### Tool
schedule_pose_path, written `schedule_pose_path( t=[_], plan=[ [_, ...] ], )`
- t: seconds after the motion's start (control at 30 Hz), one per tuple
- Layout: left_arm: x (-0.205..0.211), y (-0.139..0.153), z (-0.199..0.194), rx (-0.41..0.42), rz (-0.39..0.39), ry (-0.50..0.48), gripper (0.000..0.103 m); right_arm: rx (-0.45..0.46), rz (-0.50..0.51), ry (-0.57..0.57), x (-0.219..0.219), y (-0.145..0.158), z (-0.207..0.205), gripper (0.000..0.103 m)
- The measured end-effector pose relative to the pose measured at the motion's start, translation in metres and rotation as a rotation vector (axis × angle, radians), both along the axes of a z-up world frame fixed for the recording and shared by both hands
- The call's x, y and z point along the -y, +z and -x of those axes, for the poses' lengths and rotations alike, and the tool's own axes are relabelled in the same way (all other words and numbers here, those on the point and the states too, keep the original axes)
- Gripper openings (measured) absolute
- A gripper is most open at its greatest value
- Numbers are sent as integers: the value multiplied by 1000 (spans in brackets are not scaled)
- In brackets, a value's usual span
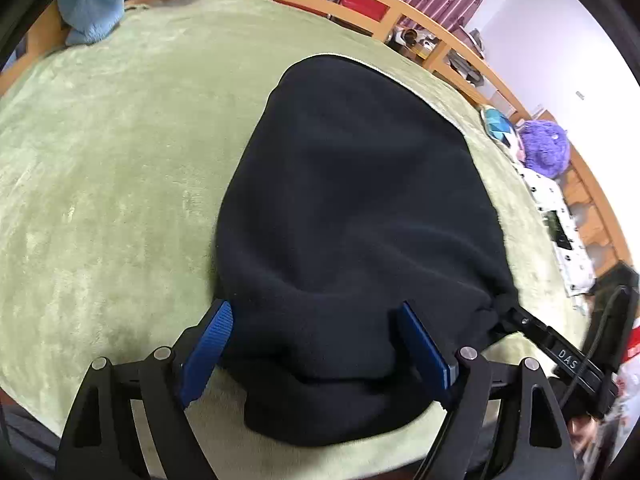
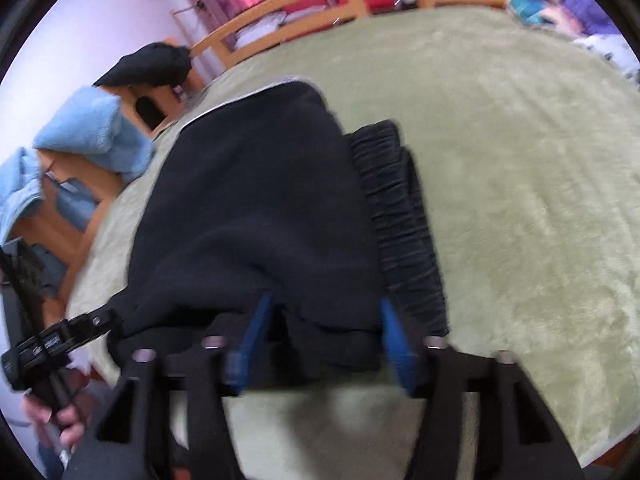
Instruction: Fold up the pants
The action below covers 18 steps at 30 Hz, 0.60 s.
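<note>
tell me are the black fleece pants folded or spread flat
Folded. The black fleece pants lie doubled on the green plush blanket, an upper layer over the ribbed waistband, near end bunched thick.

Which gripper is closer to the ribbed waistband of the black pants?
Right. The right gripper straddles the pants' near edge with the ribbed waistband just beside it; the left gripper is at the opposite side.
</note>
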<state>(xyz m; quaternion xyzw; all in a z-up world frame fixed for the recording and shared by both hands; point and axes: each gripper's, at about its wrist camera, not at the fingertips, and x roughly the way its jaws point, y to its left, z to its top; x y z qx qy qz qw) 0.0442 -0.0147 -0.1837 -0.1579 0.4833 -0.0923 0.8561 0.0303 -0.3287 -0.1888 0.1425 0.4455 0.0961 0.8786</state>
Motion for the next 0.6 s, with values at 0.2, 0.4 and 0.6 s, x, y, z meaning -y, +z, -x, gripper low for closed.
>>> schedule_pose_path(
  t=[0.2,0.4,0.6],
  plan=[
    [-30,13,11,43,67,-54,38,56,-160,13,26,7,17,13],
    [-30,4,16,39,10,-85,44,-2,-54,40,16,-20,23,22],
    [-38,37,23,98,20,-69,63,125,52,17,6,42,39,43]
  ],
)
